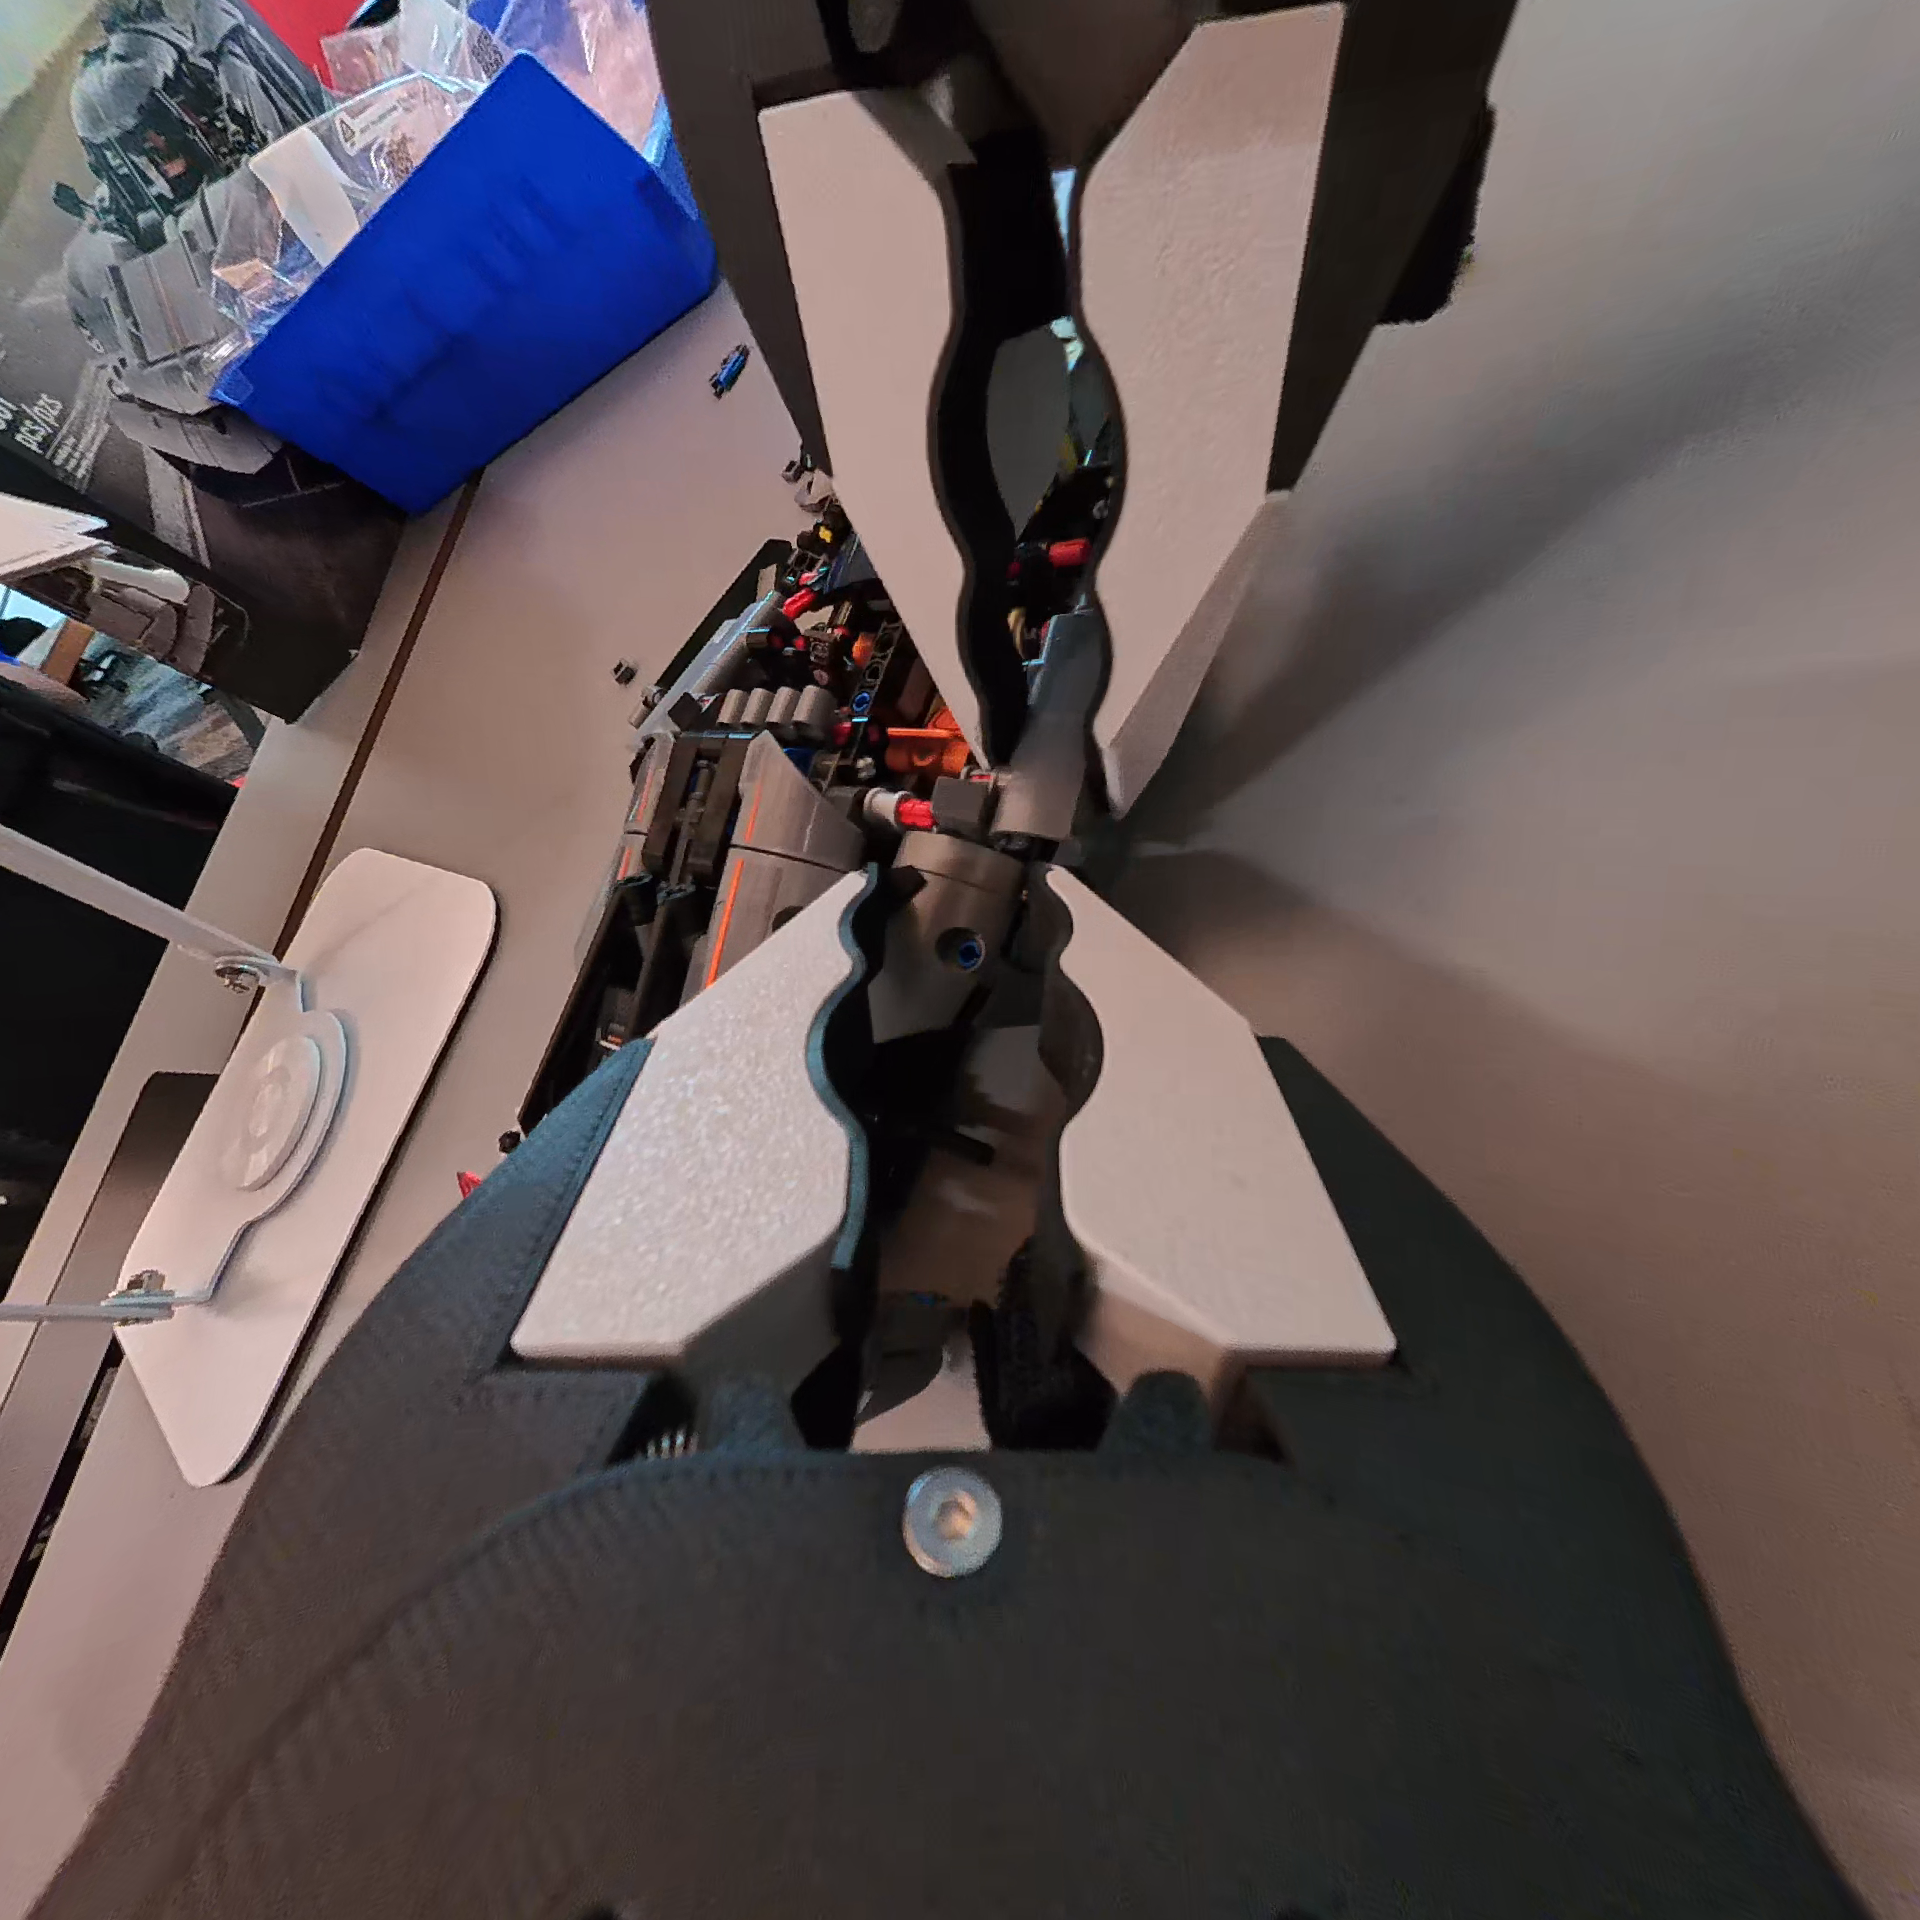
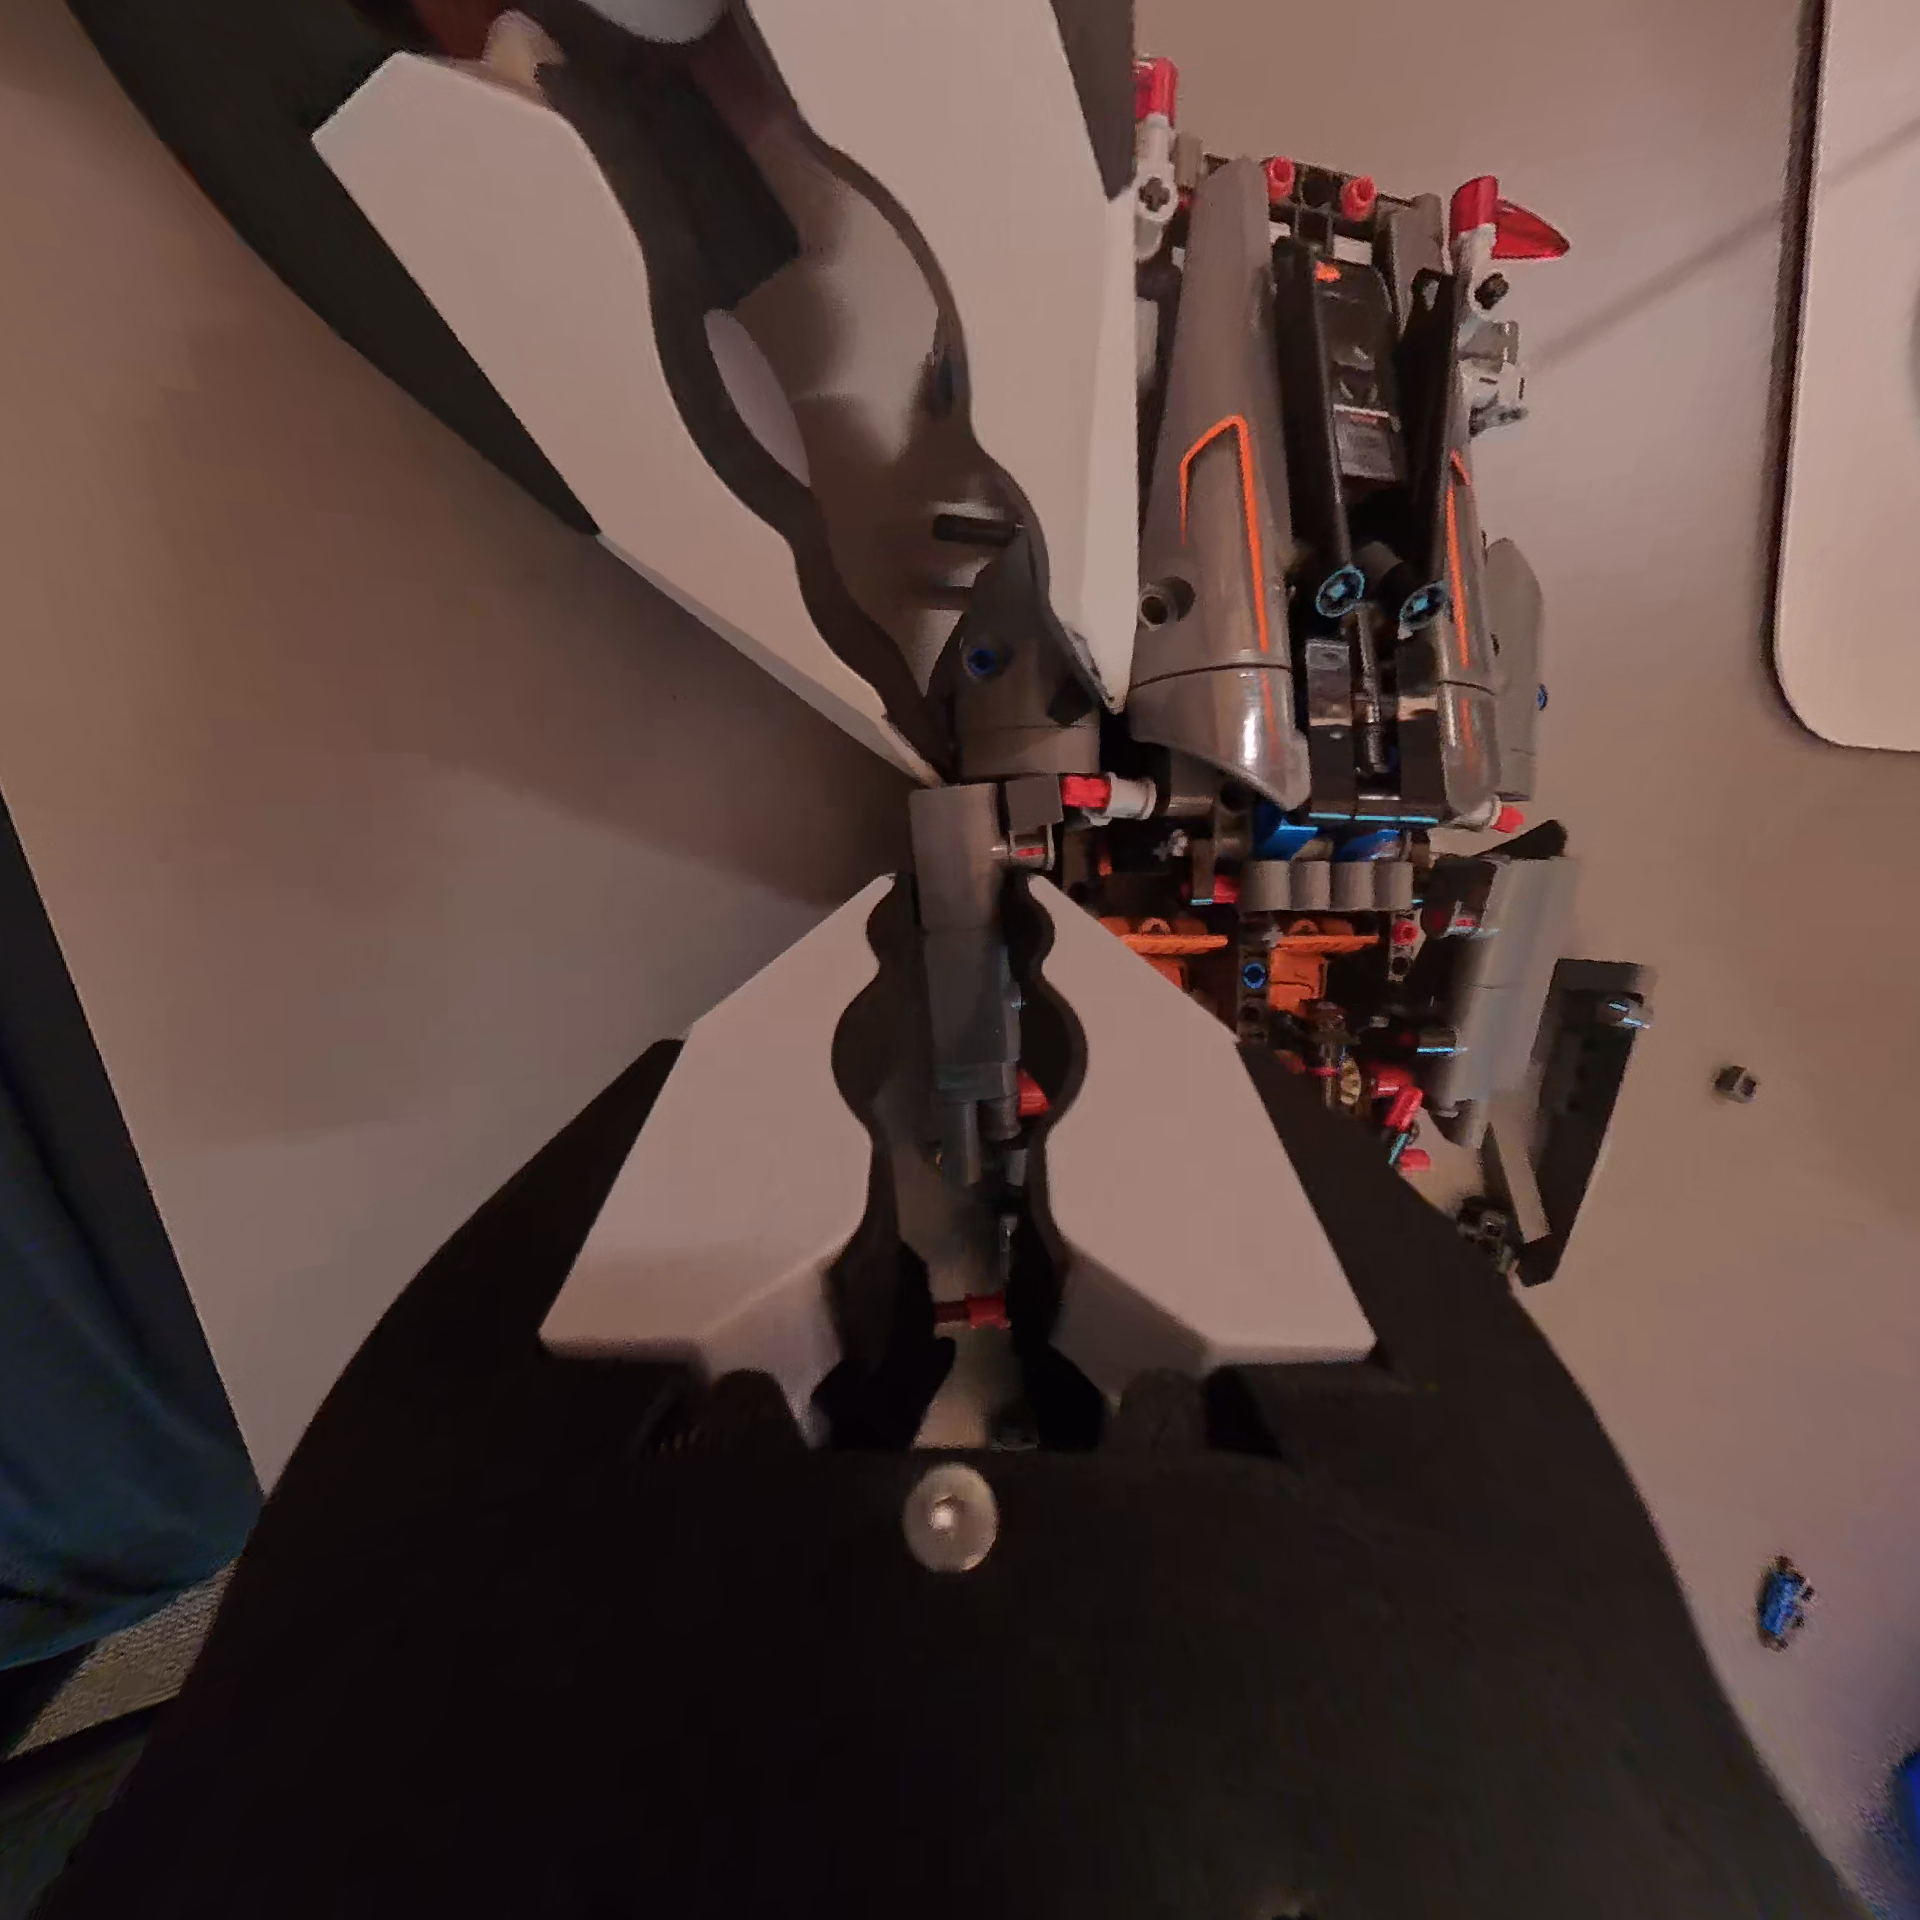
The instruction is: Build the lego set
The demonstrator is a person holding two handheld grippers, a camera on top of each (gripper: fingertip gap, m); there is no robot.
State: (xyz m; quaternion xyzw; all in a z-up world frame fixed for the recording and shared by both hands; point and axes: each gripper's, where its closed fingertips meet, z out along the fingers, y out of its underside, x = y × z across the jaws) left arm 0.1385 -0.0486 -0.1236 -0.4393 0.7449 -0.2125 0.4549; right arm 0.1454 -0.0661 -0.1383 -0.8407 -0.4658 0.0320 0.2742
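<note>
1. The lego model (image 2: 1340, 665), grey with orange stripes and red pins, lay on the pale table (image 2: 312, 727); it is the landmark for every place below.
2. The left gripper (image 1: 961, 883) was pinched on a dark grey curved panel (image 1: 951, 935) at the model's near side edge; its fingers (image 1: 748, 1132) pressed the panel from both sides.
3. The right gripper (image 2: 961, 894) was pinched on a grey side beam (image 2: 956, 977) of the model, right next to that panel, fingertips to fingertips with the left gripper.
4. In the left wrist view the right gripper (image 1: 1044, 769) came in from the far side and its white fingers (image 1: 862, 343) hid much of the model's middle.
5. In the right wrist view the left gripper (image 2: 1013, 717) covered the model's left edge.
6. A blue bin (image 1: 488, 301) with clear plastic bags (image 1: 343, 177) stood well beyond the model, and the set's box (image 1: 135, 281) stood behind the bin.
7. A white flat plate (image 1: 312, 1143) with metal brackets lay on the table beside the model, apart from it.
8. A small blue piece (image 2: 1785, 1616) and a small dark piece (image 2: 1733, 1083) lay loose on the table near the model, touching nothing.
9. Red pointed parts (image 2: 1522, 223) stuck out at the model's far end.
</note>
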